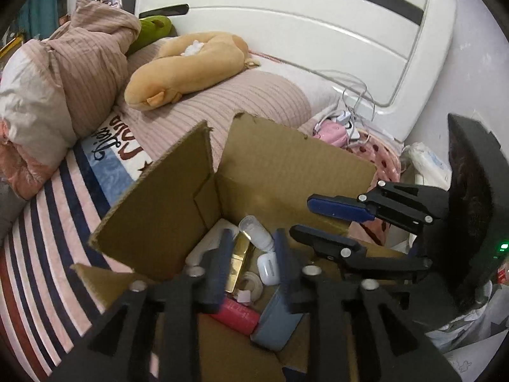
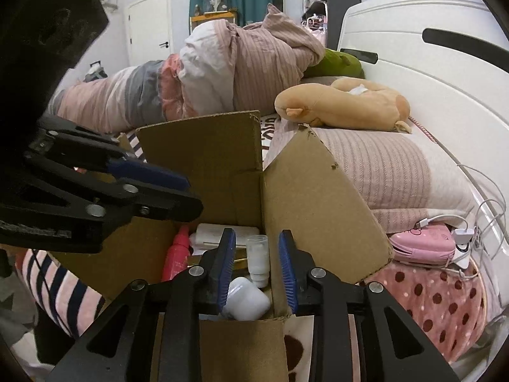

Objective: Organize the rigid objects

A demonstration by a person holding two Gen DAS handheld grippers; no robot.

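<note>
An open cardboard box [image 1: 286, 159] [image 2: 206, 159] stands on the bed. Inside lie a clear white-capped bottle [image 1: 254, 232] [image 2: 258, 256], a white earbud case [image 1: 268, 267] [image 2: 246, 299], a gold box [image 1: 238, 261], a tape roll [image 1: 253, 283], a red bottle [image 1: 235, 313] [image 2: 176, 254] and a blue-grey container [image 1: 276, 324]. My left gripper [image 1: 254, 238] [image 2: 192, 195] hangs open over the box with nothing between its pads. My right gripper [image 2: 257, 235] [image 1: 302, 215] is over the box's right side, jaws apart and empty.
The box flaps [image 1: 159, 197] stand up around the opening. A tan plush toy [image 1: 184, 67] and a rumpled pink quilt [image 1: 79, 63] lie on the bed behind. A pink case [image 2: 423, 245] with white charger cables [image 2: 461, 232] sits by the white headboard [image 1: 302, 31].
</note>
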